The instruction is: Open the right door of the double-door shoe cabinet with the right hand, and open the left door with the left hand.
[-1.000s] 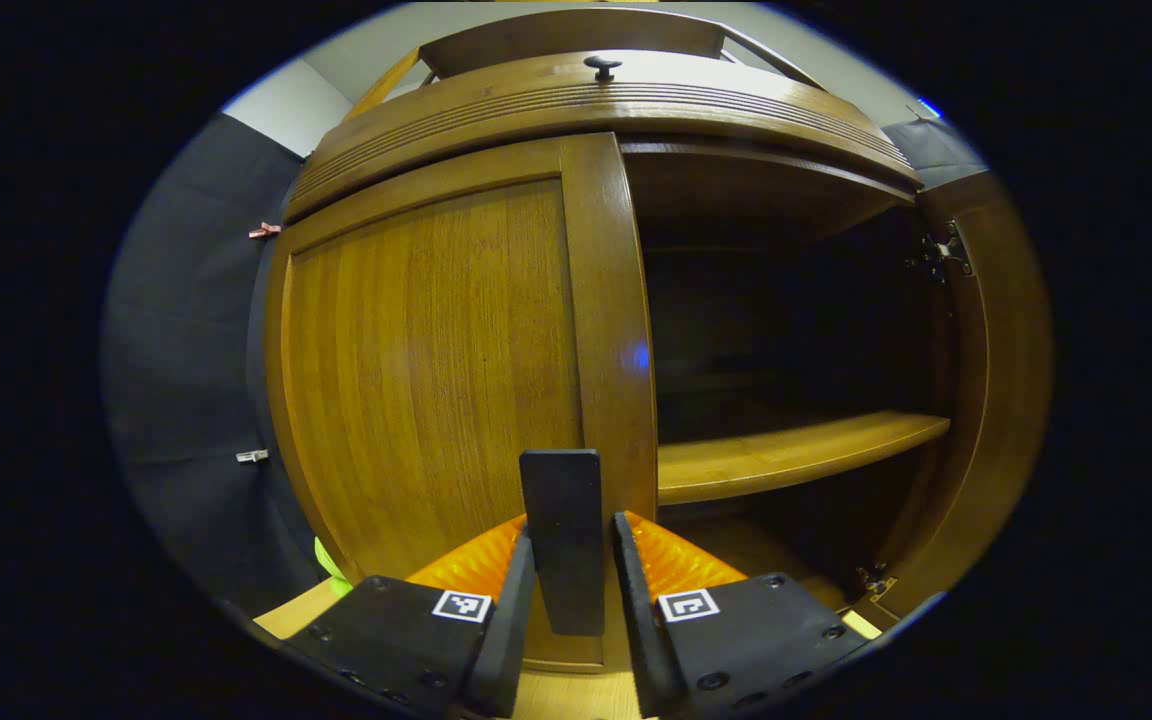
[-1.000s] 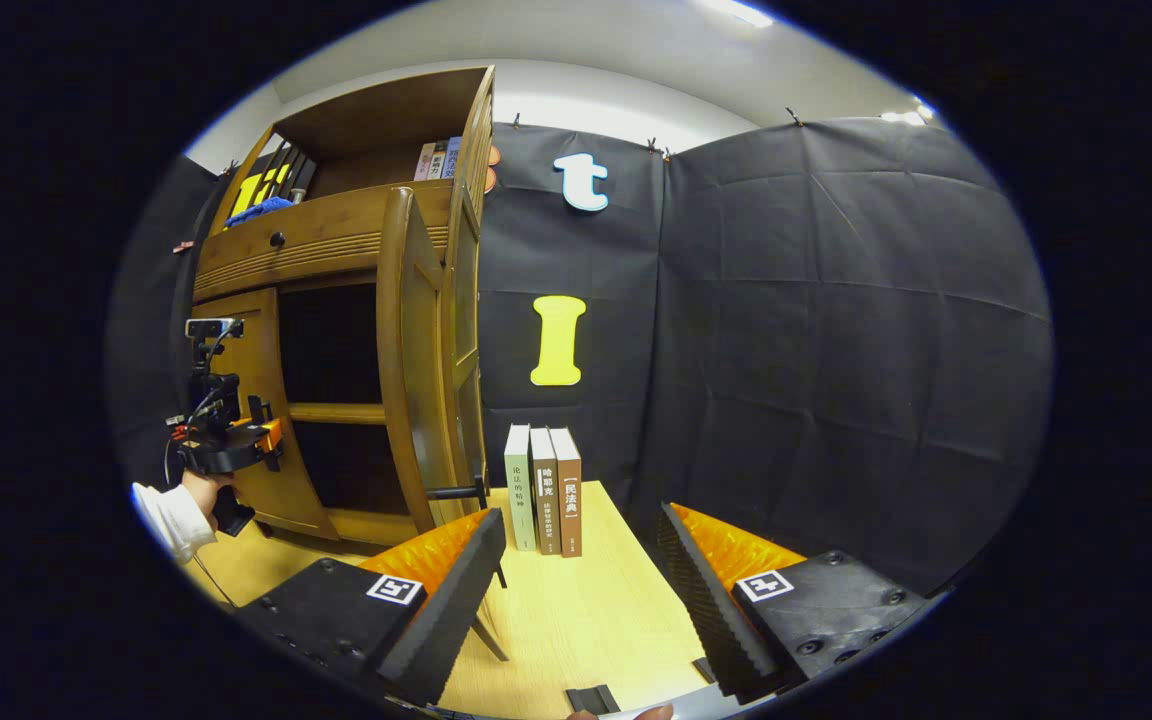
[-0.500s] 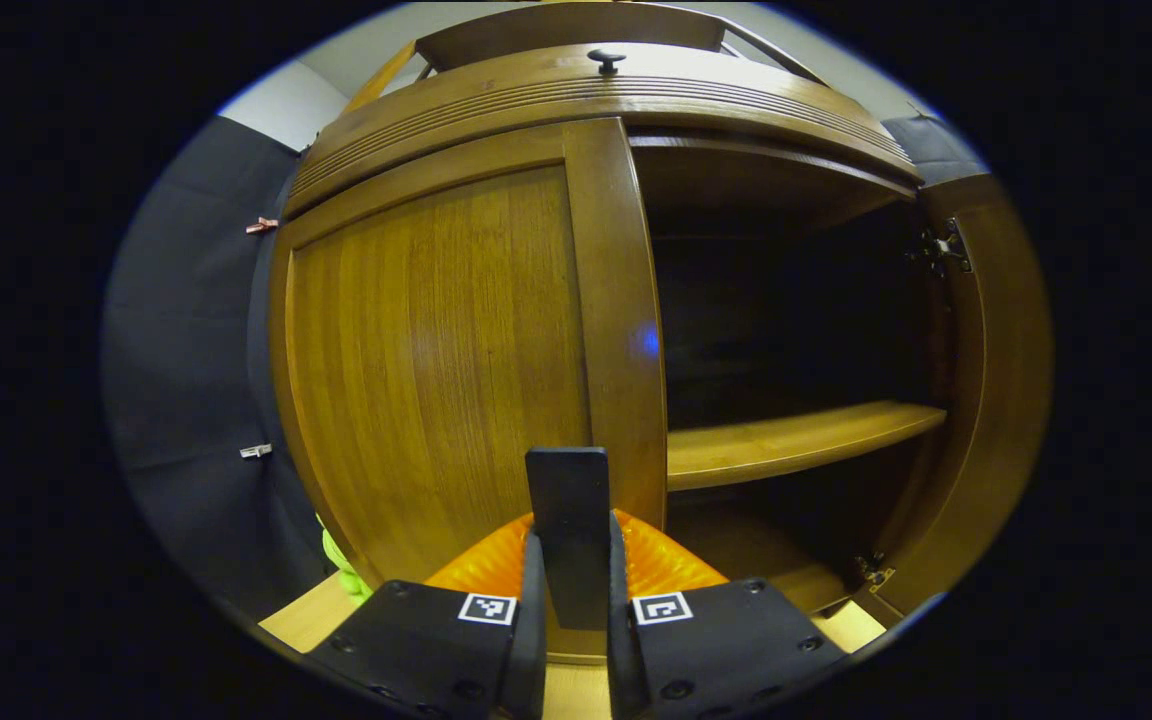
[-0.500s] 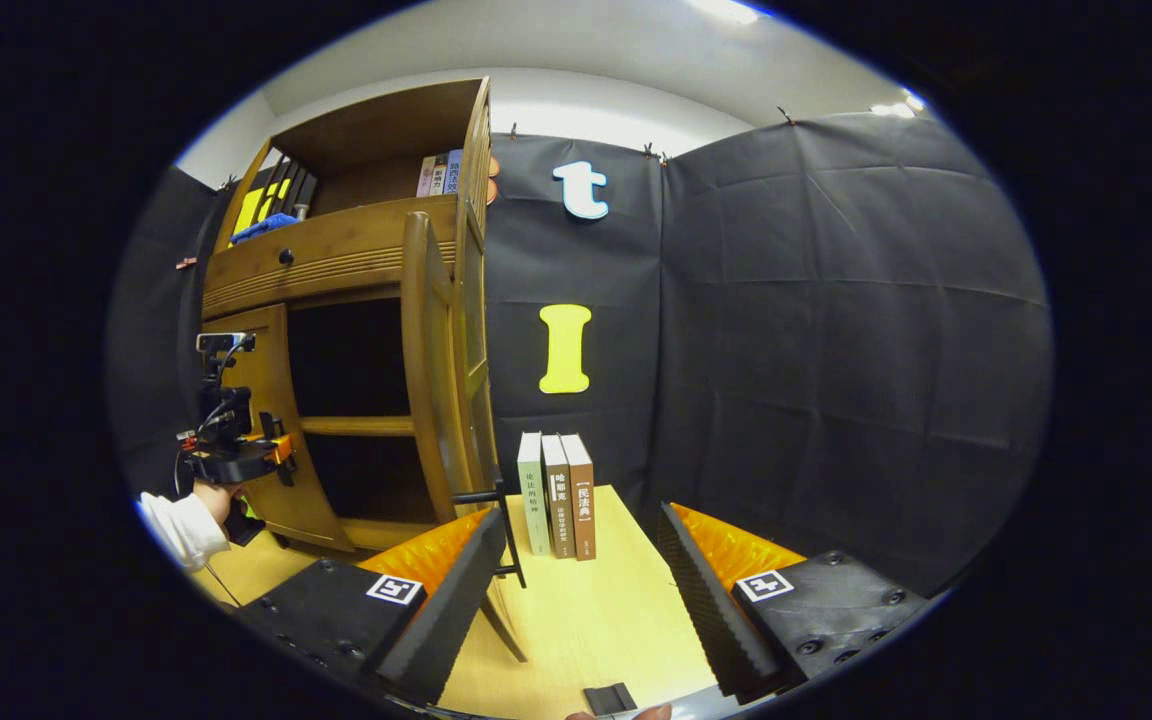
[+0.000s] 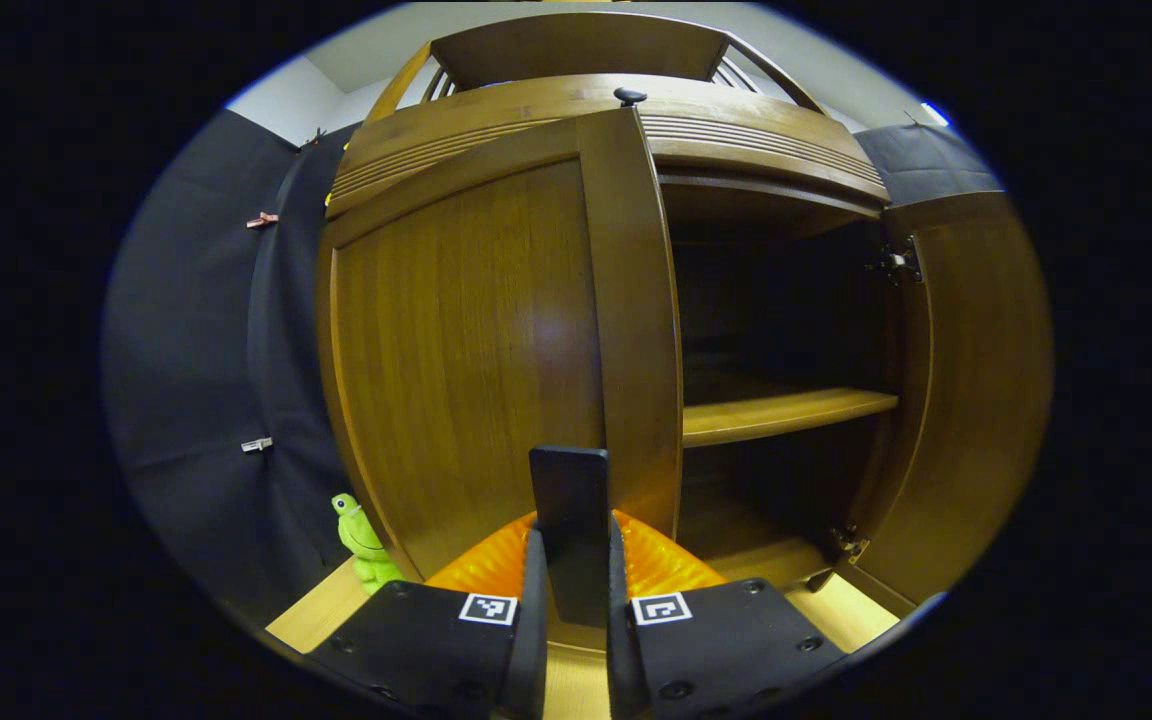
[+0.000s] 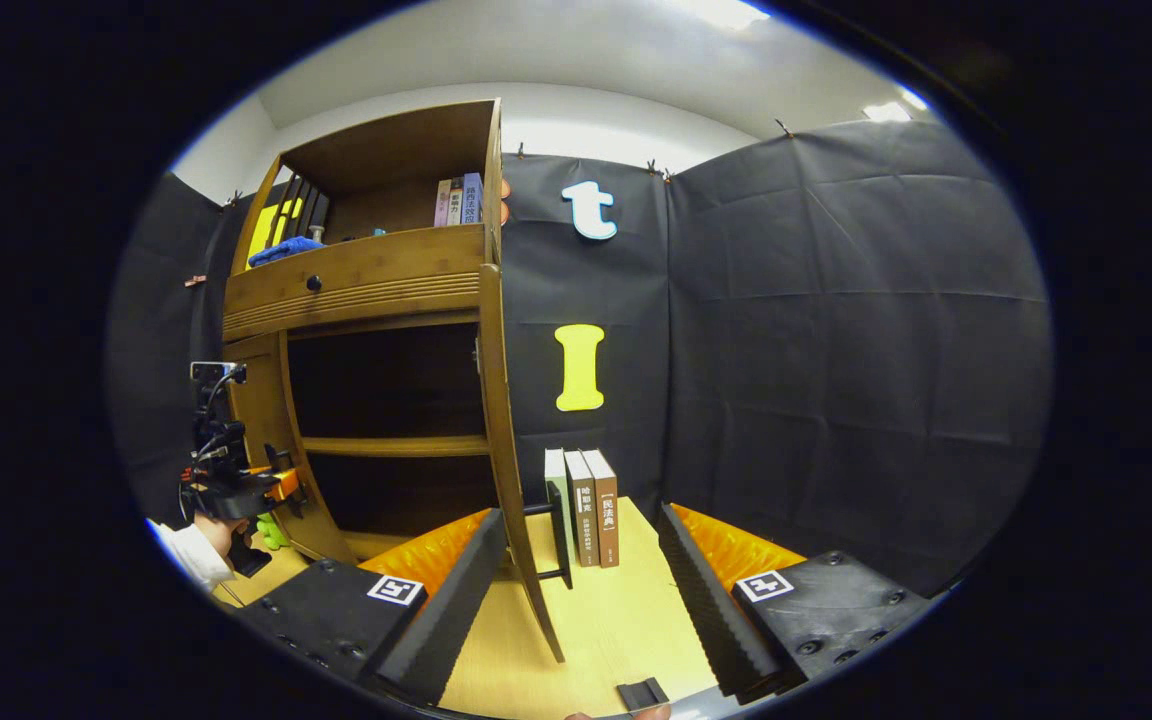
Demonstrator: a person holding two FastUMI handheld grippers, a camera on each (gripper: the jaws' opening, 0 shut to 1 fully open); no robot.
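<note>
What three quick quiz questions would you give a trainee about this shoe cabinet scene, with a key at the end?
1. True or false: the right door already stands open.
2. What are the left tongs clamped on? A the left door's handle; B a shoe; C a cup.
3. Fill in: ___ books stand upright on the table beside the cabinet.

Key: 1 true; 2 A; 3 three.
</note>
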